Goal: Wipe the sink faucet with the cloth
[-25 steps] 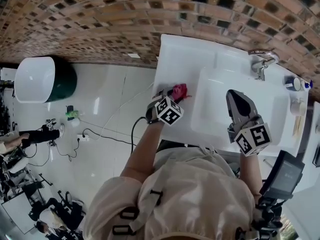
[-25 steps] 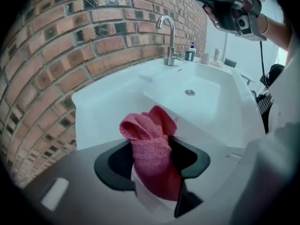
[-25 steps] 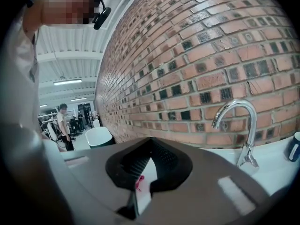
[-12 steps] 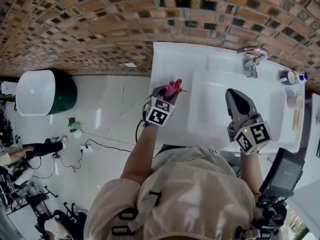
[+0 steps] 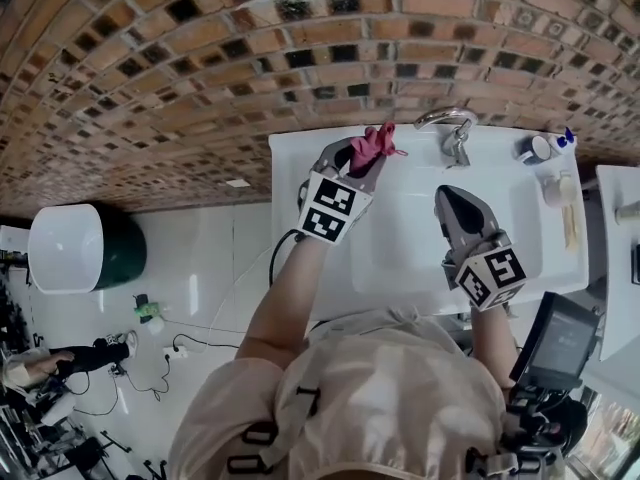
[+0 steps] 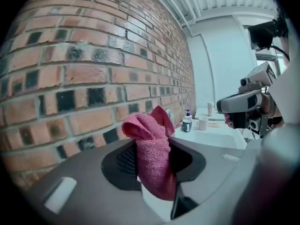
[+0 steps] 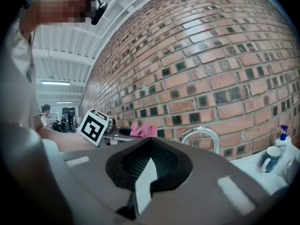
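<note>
My left gripper (image 5: 362, 156) is shut on a pink cloth (image 5: 378, 142), whose crumpled top sticks out past the fingertips; its jaws have closed tighter on it within the last second. It hangs over the white sink's (image 5: 400, 243) back left corner, just left of the chrome faucet (image 5: 447, 128), and apart from it. In the left gripper view the cloth (image 6: 152, 156) fills the gap between the jaws. My right gripper (image 5: 456, 198) hovers over the basin in front of the faucet (image 7: 201, 134), shut with nothing in it. The right gripper view also shows the cloth (image 7: 143, 130).
A brick wall (image 5: 200, 68) backs the sink. A soap bottle (image 5: 565, 138), a mug (image 5: 533, 148) and small items stand on the counter right of the faucet. A white and green bin (image 5: 75, 248) and cables lie on the floor at left.
My left gripper has risen with the cloth from the counter left of the basin and moved to beside the faucet. The right gripper has edged towards the faucet.
</note>
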Demonstrator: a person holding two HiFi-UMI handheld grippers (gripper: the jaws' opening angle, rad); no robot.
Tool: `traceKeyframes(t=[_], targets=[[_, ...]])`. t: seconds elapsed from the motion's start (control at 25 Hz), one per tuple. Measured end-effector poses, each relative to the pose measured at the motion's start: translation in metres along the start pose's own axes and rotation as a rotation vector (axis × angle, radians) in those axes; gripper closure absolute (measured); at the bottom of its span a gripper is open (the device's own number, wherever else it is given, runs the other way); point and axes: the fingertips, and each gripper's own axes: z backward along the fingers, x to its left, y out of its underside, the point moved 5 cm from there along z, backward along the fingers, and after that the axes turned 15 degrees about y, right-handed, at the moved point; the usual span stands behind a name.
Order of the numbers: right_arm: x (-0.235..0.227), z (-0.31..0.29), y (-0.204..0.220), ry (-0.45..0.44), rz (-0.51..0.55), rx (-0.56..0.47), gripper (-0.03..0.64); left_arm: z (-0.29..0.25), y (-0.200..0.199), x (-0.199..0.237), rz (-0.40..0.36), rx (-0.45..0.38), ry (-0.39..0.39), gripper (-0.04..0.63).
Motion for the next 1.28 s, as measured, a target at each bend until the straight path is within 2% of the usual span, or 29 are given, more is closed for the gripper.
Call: traceKeyframes(t=[0.12, 0.32, 0.52, 0.68, 0.84, 1.0, 1.08, 1.16, 1.28], targets=[[-0.018, 0.001, -0.011, 0.043, -0.002, -0.02, 0.627, -0.034, -0.027, -0.004, -0.026, -0.005, 0.04, 0.46], [-0.042, 0.005, -0.015, 0.089, -0.002, -0.023, 0.627, -0.084, -0.062, -0.007, 0.015, -0.051, 0.119, 0.457], [-0.062, 0.007, -0.01, 0.101, -0.002, -0.001, 0.627, -0.125, -0.074, -0.002, 0.034, -0.036, 0.16, 0.457], [-0.077, 0.006, -0.009, 0.118, -0.007, 0.008, 0.627, -0.125, -0.071, 0.009, 0.02, -0.037, 0.15, 0.454], [-0.084, 0.002, -0.006, 0.123, -0.015, 0.011, 0.627, -0.114, -0.05, 0.022, 0.125, -0.082, 0.117, 0.453], [-0.08, 0.001, -0.002, 0.105, -0.003, 0.029, 0.627, -0.107, -0.003, 0.03, 0.206, -0.001, 0.089, 0.454], [-0.079, 0.001, 0.0, 0.108, -0.005, 0.032, 0.627, -0.105, 0.008, 0.029, 0.233, 0.016, 0.091, 0.454], [-0.078, 0.002, -0.001, 0.112, -0.009, 0.026, 0.627, -0.1, -0.008, 0.025, 0.21, -0.031, 0.084, 0.454], [-0.076, 0.003, -0.007, 0.11, -0.016, 0.006, 0.627, -0.098, -0.061, 0.017, 0.138, -0.139, 0.098, 0.453]])
